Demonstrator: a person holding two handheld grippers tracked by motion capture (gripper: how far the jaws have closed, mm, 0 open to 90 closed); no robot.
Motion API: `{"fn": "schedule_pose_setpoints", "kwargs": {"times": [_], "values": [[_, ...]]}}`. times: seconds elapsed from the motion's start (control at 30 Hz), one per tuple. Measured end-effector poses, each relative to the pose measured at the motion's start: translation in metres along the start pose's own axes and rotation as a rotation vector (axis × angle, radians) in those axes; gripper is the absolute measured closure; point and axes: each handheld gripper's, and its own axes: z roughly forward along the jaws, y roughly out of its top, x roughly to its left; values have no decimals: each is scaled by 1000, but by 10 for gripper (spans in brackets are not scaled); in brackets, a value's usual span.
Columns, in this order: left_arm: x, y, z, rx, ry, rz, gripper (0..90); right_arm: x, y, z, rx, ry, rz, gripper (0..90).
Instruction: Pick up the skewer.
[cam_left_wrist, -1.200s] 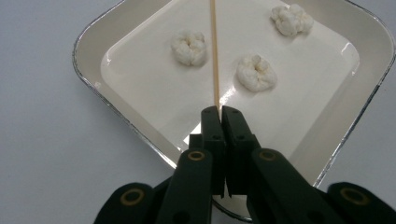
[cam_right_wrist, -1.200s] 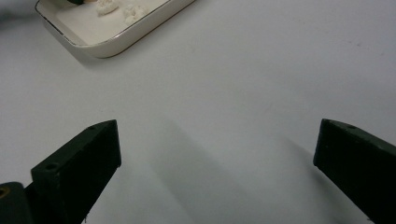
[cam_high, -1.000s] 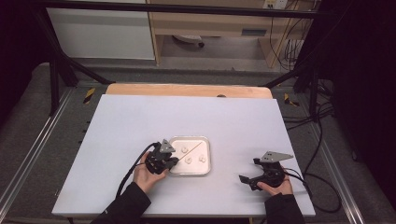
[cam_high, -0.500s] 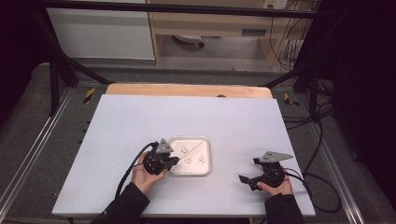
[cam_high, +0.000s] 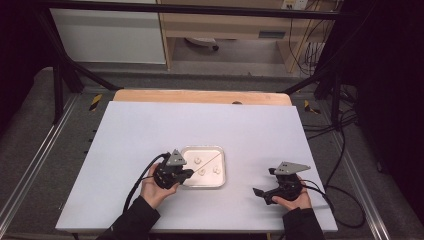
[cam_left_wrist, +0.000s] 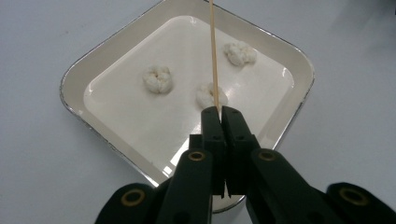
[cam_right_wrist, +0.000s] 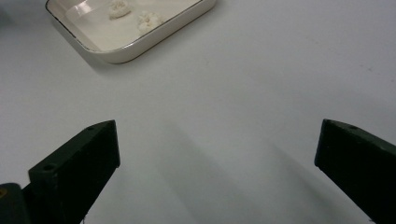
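Observation:
A cream square tray (cam_left_wrist: 93, 60) (cam_high: 220, 180) (cam_right_wrist: 154, 39) holds three small white dough-like balls (cam_left_wrist: 158, 78) (cam_high: 198, 161) (cam_right_wrist: 148, 19). My left gripper (cam_left_wrist: 220, 112) (cam_high: 186, 172) hangs over the tray's near left edge, shut on a thin wooden skewer (cam_left_wrist: 213, 56) (cam_high: 209, 160). The stick runs out across the tray, passing over the middle ball (cam_left_wrist: 205, 95); whether it touches it I cannot tell. On the white table to the right of the tray, my right gripper (cam_right_wrist: 217, 154) (cam_high: 260, 192) stands open, with nothing between its jaws.
The white tabletop (cam_high: 200, 125) stretches wide behind the tray, ending at a wooden strip (cam_high: 200, 96) along its far edge. Black frame bars and cables (cam_high: 330, 130) stand off the table's right side.

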Motion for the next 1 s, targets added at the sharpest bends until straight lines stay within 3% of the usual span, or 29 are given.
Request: {"fn": "schedule_pose_setpoints", "kwargs": {"times": [0.43,1.0], "values": [[-10,5,-1,8,-30,32,888,17,14,8,29,-41,-87,7],[-23,19,-1,41,-58,108,888,42,39,19,83,-99,-279,31]]}}
